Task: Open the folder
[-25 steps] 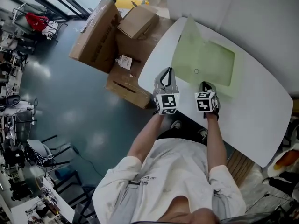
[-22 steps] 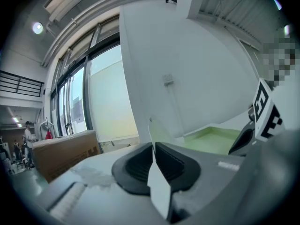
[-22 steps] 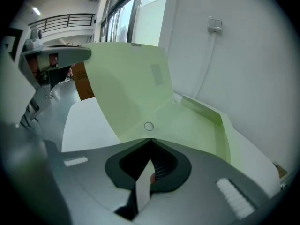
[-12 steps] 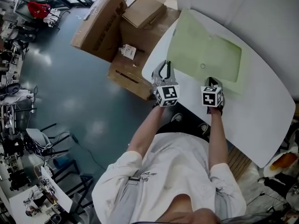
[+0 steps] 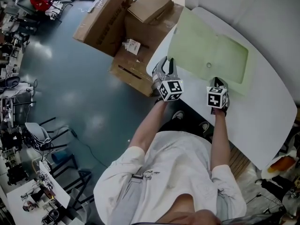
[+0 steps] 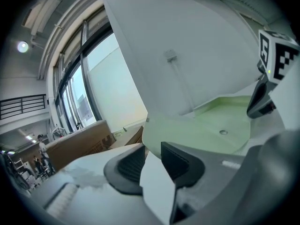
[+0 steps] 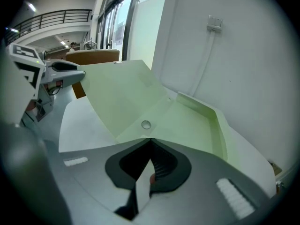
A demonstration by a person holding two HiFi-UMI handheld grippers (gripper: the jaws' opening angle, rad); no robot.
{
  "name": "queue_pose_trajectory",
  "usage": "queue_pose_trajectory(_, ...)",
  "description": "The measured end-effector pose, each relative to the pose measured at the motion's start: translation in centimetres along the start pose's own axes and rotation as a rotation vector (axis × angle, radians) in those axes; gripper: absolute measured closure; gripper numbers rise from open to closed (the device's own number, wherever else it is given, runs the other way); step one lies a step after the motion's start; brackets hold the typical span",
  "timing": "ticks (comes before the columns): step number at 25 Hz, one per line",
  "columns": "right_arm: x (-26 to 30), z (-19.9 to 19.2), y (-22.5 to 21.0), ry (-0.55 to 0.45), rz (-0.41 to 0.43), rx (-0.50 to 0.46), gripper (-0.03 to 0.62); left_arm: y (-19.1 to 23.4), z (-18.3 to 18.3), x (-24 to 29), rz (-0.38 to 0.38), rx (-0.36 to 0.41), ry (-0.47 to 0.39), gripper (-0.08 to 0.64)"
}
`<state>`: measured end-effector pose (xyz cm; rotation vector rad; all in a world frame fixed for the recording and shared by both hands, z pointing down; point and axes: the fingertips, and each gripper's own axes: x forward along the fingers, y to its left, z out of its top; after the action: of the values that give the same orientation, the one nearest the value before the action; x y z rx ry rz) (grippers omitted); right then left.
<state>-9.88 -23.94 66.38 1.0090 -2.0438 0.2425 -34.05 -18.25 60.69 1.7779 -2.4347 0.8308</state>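
A pale green folder (image 5: 224, 60) lies spread on the white table (image 5: 265, 114), its cover flap (image 5: 190, 39) turned out to the left past the table's edge and a round snap (image 5: 208, 65) in the middle. My left gripper (image 5: 166, 65) sits at the table's left edge just short of the flap (image 6: 187, 130). Its jaws have just been opening and now stand apart with nothing between them (image 6: 152, 146). My right gripper (image 5: 216, 82) rests at the folder's near edge, tips closed together on that edge (image 7: 150, 139).
Several brown cardboard boxes (image 5: 131, 22) stand on the floor left of the table. A white wall (image 7: 225, 55) with a socket and cable backs the table. An orange object (image 5: 281, 163) lies beyond the table's right end.
The flap, which stood raised at the left, has dropped outward and lies flatter. My left gripper has let go of it, sunk toward the table edge and parted its jaws. The right gripper has stayed put.
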Motion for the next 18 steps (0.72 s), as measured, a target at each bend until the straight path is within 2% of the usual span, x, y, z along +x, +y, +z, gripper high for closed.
queue_pose_trajectory(8,-0.1,0.0,0.1,0.000,-0.004,0.019,0.591,0.7,-2.4,1.0,0.012,-0.003,0.058,0.423)
queue_pose_trajectory(18,0.5,0.0,0.4,-0.001,-0.005,0.016,0.591,-0.3,-6.3,3.3,-0.049,0.090,0.141,0.408)
